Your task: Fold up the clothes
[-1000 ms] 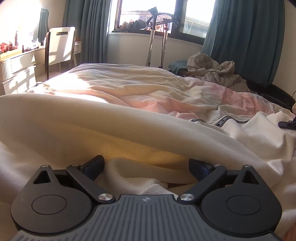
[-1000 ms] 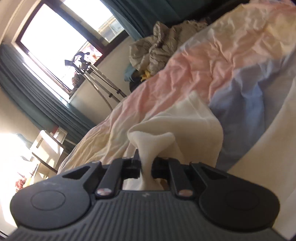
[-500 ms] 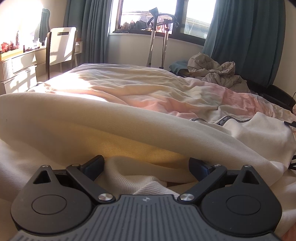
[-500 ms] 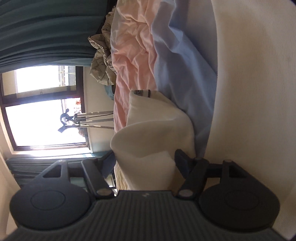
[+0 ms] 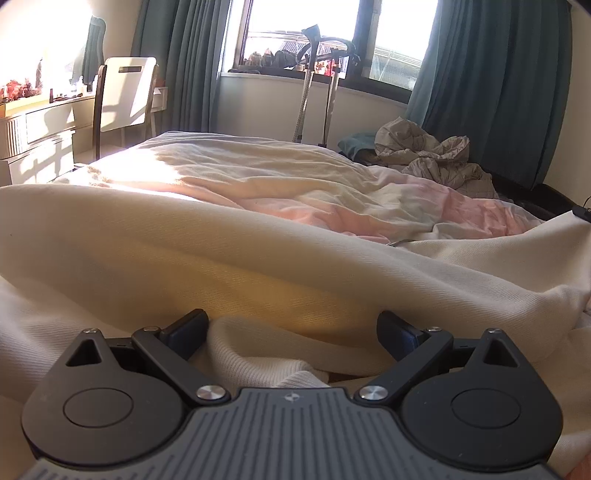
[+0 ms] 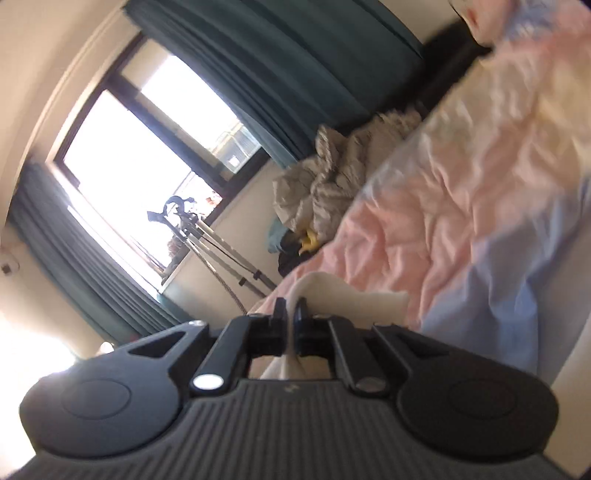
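Left wrist view, left to right. Desk [image 5: 40,114] and chair [image 5: 125,96] stand at far left in strong sun. Teal curtains [image 5: 184,62] flank the window [image 5: 295,29]; a metal stand [image 5: 317,85] rises in front of the sill. A crumpled grey pile [image 5: 432,155] lies at the far right end of the bed [image 5: 258,177], which is covered in pale cream and pink bedding.

Cream garment [image 5: 184,251] spreads across the near part of the bed, one thick fold running full width. Left gripper [image 5: 291,328] sits low over it, jaws wide apart; a ribbed edge of the cloth lies between the fingers, pads not pressing on it.

Right wrist view, tilted and motion-blurred. Window [image 6: 125,166], stand [image 6: 207,236], grey pile [image 6: 325,192], then pink and blue bedding [image 6: 461,221] to the right. Right gripper [image 6: 291,317] has its jaws nearly together, pinching a thin fold of the garment [image 6: 347,299], which trails from the fingertips toward the bedding.
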Demonstrator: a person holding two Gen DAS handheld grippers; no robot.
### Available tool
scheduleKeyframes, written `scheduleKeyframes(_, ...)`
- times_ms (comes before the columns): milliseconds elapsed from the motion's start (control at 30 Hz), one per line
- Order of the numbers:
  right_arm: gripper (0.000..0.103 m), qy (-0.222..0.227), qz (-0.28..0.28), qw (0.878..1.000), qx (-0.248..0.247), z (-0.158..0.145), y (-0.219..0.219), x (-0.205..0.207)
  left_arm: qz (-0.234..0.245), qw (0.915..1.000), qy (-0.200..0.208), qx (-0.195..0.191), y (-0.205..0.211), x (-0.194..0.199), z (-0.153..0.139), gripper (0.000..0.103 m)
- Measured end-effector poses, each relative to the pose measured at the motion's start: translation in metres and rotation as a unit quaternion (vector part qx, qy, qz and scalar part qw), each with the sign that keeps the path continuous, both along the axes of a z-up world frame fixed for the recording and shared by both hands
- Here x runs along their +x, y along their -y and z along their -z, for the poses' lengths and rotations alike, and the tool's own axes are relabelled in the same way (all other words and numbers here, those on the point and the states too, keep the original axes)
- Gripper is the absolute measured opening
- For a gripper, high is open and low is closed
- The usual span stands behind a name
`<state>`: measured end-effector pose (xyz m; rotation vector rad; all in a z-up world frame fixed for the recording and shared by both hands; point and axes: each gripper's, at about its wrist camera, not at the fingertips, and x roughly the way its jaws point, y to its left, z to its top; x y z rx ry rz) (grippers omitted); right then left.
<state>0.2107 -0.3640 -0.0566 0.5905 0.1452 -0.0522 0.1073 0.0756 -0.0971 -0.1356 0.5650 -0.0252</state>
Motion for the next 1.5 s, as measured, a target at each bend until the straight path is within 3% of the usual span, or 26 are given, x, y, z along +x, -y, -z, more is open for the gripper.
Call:
scheduleKeyframes(33, 0.005, 0.000, 0.003, 0.999, -0.042, -0.004, -0.006, -0.001, 0.000, 1.0000, 0.001, -0.002, 0.000, 0.000, 0.000, 0.098)
scheduleKeyframes(100, 0.005, -0.025, 0.003, 0.998, -0.061, 0.000, -0.006, 0.003, 0.000, 1.0000, 0.000, -0.003, -0.001, 0.000, 0.000, 0.098)
scheduleKeyframes(167, 0.010, -0.081, 0.017, 0.995, -0.048, 0.014, 0.004, 0.008, 0.001, 1.0000, 0.000, -0.002, -0.001, -0.001, 0.000, 0.098)
scheduleKeyframes(200, 0.012, -0.117, 0.025, 0.993, -0.014, 0.026, 0.015, 0.009, 0.001, 1.0000, -0.001, -0.002, -0.001, -0.001, 0.000, 0.098)
scheduleKeyframes(267, 0.025, -0.169, 0.015, 0.978, 0.125, 0.058, 0.045, 0.004, 0.002, 1.0000, -0.001, -0.005, -0.001, -0.002, -0.001, 0.098)
scheduleKeyframes(300, 0.031, -0.168, 0.008, 0.964, 0.208, 0.074, 0.056, -0.001, 0.002, 1.0000, 0.000, -0.008, -0.001, -0.003, -0.002, 0.098)
scheduleKeyframes(333, 0.047, -0.155, 0.005, 0.941, 0.299, 0.091, 0.063, -0.010, 0.003, 1.0000, 0.000, -0.009, -0.002, -0.003, -0.002, 0.098)
scheduleKeyframes(367, 0.055, -0.138, 0.005, 0.923, 0.358, 0.101, 0.069, -0.018, 0.002, 0.9999, 0.000, -0.010, -0.002, -0.003, -0.002, 0.098)
scheduleKeyframes(400, 0.056, -0.120, 0.004, 0.910, 0.397, 0.107, 0.072, -0.023, 0.002, 0.9999, -0.001, -0.012, -0.002, -0.003, -0.002, 0.098)
scheduleKeyframes(433, 0.058, -0.108, 0.010, 0.900, 0.423, 0.110, 0.075, -0.030, 0.002, 0.9999, -0.001, -0.012, -0.002, -0.003, -0.002, 0.098)
scheduleKeyframes(533, 0.073, -0.110, 0.048, 0.885, 0.449, 0.111, 0.078, -0.044, 0.003, 0.9999, -0.002, -0.014, -0.002, -0.003, -0.003, 0.098)
scheduleKeyframes(633, 0.073, -0.131, 0.073, 0.862, 0.485, 0.128, 0.079, -0.044, 0.004, 0.9999, -0.001, -0.015, -0.002, -0.003, -0.003, 0.098)
scheduleKeyframes(667, 0.073, -0.139, 0.075, 0.860, 0.485, 0.134, 0.078, -0.039, 0.003, 0.9999, -0.001, -0.014, -0.002, -0.003, -0.002, 0.098)
scheduleKeyframes(700, 0.072, -0.145, 0.068, 0.868, 0.470, 0.135, 0.076, -0.032, 0.003, 0.9999, -0.001, -0.013, -0.001, -0.003, -0.002, 0.098)
scheduleKeyframes(800, 0.064, -0.150, 0.003, 0.920, 0.362, 0.120, 0.061, 0.002, 0.001, 1.0000, 0.000, -0.009, 0.000, -0.003, -0.002, 0.098)
scheduleKeyframes(900, 0.053, -0.179, -0.073, 0.963, 0.187, 0.093, 0.021, 0.029, -0.002, 0.9999, 0.005, -0.010, 0.000, -0.003, -0.003, 0.098)
scheduleKeyframes(933, 0.048, -0.187, -0.103, 0.968, 0.131, 0.087, 0.001, 0.034, -0.003, 0.9999, 0.007, -0.011, 0.000, -0.003, -0.004, 0.098)
scheduleKeyframes(1033, 0.041, -0.190, -0.173, 0.966, 0.028, 0.083, -0.042, 0.039, -0.004, 0.9998, 0.009, -0.015, 0.000, -0.002, -0.004, 0.098)
scheduleKeyframes(1167, 0.043, -0.179, -0.261, 0.942, -0.114, 0.073, -0.092, 0.035, -0.002, 0.9998, 0.010, -0.019, -0.002, -0.003, -0.004, 0.098)
scheduleKeyframes(1267, 0.055, -0.163, -0.279, 0.937, -0.133, 0.059, -0.096, 0.020, -0.001, 0.9997, 0.008, -0.022, -0.003, -0.003, -0.004, 0.098)
scheduleKeyframes(1333, 0.076, -0.144, -0.275, 0.942, -0.127, 0.046, -0.086, 0.008, 0.001, 0.9997, 0.007, -0.024, -0.004, -0.004, -0.004, 0.098)
scheduleKeyframes(1500, 0.080, -0.129, -0.185, 0.974, 0.024, 0.034, -0.031, -0.013, 0.005, 0.9995, 0.005, -0.029, -0.005, -0.006, -0.006, 0.098)
